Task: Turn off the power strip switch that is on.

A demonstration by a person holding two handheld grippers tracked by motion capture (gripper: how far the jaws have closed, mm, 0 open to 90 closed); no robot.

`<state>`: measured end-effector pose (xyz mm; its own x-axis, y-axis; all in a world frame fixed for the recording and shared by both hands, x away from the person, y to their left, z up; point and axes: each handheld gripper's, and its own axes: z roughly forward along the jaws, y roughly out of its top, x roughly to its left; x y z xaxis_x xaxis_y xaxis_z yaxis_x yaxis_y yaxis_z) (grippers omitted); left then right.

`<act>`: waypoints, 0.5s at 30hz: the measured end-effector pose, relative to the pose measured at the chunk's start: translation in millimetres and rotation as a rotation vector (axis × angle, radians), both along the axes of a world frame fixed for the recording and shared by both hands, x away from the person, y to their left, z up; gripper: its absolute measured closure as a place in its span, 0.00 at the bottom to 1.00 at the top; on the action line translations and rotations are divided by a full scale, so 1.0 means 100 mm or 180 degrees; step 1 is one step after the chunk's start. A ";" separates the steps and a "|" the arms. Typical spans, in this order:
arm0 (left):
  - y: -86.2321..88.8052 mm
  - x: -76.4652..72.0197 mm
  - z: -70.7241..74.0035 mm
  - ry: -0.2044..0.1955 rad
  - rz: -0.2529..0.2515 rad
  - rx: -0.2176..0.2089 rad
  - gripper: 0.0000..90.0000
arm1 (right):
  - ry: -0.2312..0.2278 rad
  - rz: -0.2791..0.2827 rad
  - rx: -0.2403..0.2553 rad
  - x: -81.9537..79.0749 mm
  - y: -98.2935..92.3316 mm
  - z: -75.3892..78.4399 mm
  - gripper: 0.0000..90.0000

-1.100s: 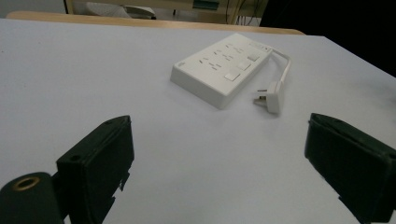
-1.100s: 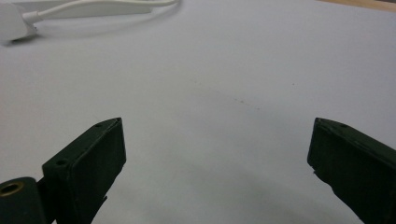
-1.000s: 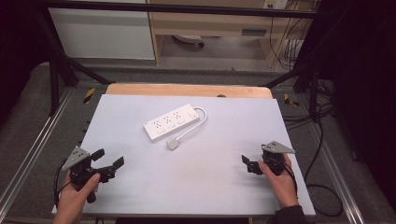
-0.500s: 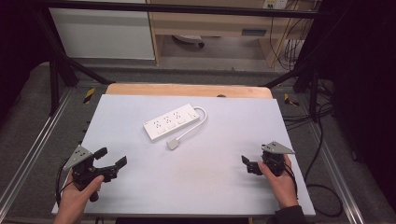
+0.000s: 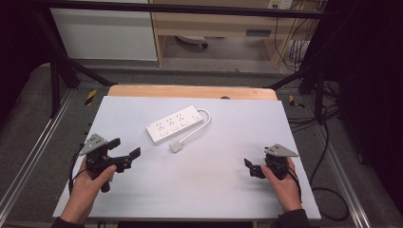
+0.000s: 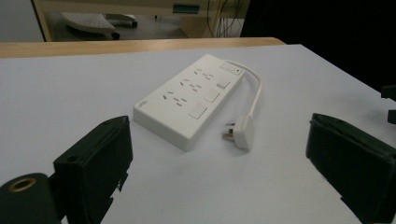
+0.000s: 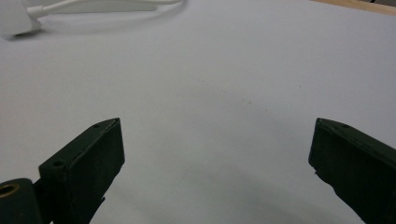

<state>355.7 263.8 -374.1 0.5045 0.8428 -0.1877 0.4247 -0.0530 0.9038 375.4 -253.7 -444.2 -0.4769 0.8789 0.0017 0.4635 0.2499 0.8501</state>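
Note:
A white power strip (image 5: 175, 124) lies slantwise at the middle back of the white table top (image 5: 204, 190). Its short cable loops round to a white plug (image 5: 176, 147) lying just in front of it. My left gripper (image 5: 125, 147) is held at the front left, open and empty, pointing toward the strip. In the left gripper view the power strip (image 6: 189, 100) and plug (image 6: 243, 133) lie ahead between the wide-apart jaws of that gripper (image 6: 217, 140). My right gripper (image 5: 249, 167) rests at the front right, open. In its own view this gripper (image 7: 215, 135) has bare table between its jaws, and the plug (image 7: 14, 21) lies far off.
A wooden strip (image 5: 190, 91) borders the table's far edge. Metal frame rails (image 5: 43, 137) run along both sides. Cables (image 5: 328, 204) trail on the floor at the right. A white cabinet (image 5: 104, 33) and a shelf unit stand beyond the table.
My left gripper has moved a little forward and to the right, toward the power strip. The right gripper and the strip have stayed where they were.

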 end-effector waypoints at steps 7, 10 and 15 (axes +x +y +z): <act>-0.17 0.24 0.11 0.0002 -0.0123 0.0033 0.08 | -0.0005 0.0017 -0.0018 -0.01 0.01 0.00 0.04; -0.24 0.32 0.13 0.0005 -0.0160 0.0078 0.08 | -0.0004 0.0030 -0.0014 -0.01 0.01 0.01 0.04; -0.35 0.40 0.16 0.0010 -0.0227 0.0111 0.08 | -0.0005 0.0047 -0.0018 -0.02 0.02 0.01 0.04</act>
